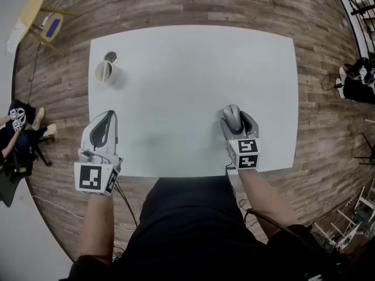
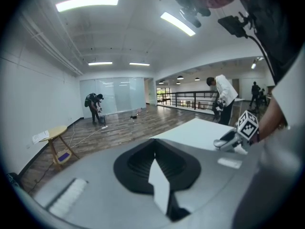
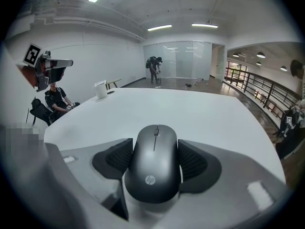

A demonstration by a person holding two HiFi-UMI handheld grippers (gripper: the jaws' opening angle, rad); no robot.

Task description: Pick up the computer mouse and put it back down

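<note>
A dark grey computer mouse (image 1: 232, 116) (image 3: 155, 168) lies near the front right of the white table (image 1: 193, 69). My right gripper (image 1: 238, 119) (image 3: 155, 151) is shut on it, a black pad pressed against each side and its front pointing away from me. Whether the mouse rests on the table or hangs just above it I cannot tell. My left gripper (image 1: 108, 118) (image 2: 155, 149) hovers over the table's front left edge, shut with nothing in it. The left gripper view also catches the right gripper (image 2: 236, 137) off to the right.
A white cup (image 1: 105, 71) (image 3: 100, 89) and a smaller round container (image 1: 111, 56) stand at the table's far left. On the wooden floor are a yellow side table (image 1: 34, 15), a seated person (image 1: 17, 127) at the left and dark bags (image 1: 357, 81) at the right.
</note>
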